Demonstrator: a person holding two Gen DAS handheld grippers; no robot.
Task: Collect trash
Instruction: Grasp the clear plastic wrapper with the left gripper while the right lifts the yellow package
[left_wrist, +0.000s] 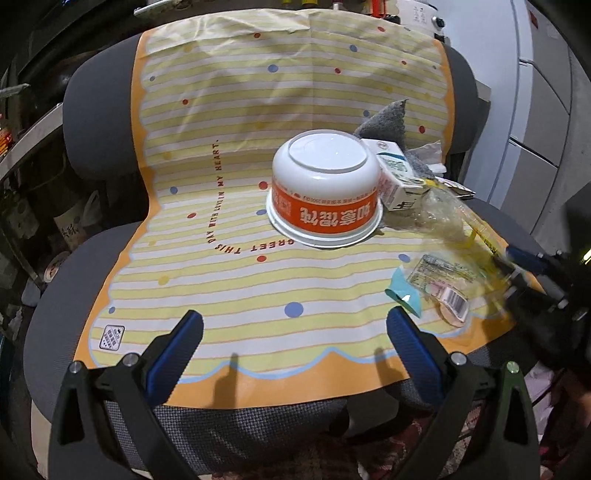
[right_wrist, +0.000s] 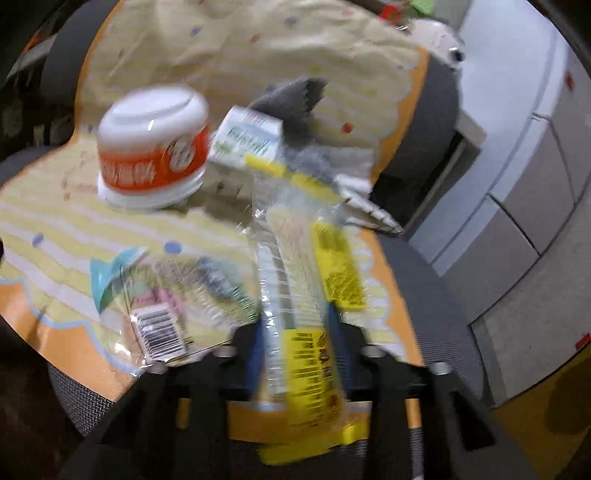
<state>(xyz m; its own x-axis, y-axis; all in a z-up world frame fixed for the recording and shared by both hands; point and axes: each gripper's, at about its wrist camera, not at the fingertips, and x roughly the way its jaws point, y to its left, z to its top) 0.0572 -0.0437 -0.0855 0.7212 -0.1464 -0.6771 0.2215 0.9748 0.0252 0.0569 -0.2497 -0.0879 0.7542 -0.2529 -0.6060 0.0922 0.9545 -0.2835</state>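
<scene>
Yellow-printed wrapper (right_wrist: 310, 295) pinched between right claw (right_wrist: 299, 332) fingers

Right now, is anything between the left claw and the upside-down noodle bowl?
Nothing visible. The left claw is open, with only bare striped mat between it and the bowl. The milk carton sits beside the bowl, out of that path.

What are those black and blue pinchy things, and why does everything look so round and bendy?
Those are tongs, and a person holds one pair in each hand. A wide, bendy-lens camera rides on each pair.

The left camera shows the left tongs open, holding nothing.

The right camera shows the right tongs shut on a clear and yellow plastic wrapper.

All of it sits on a striped mat spread over a chair: an upside-down orange and white bowl, a small carton, a grey cloth and a barcode wrapper.
</scene>
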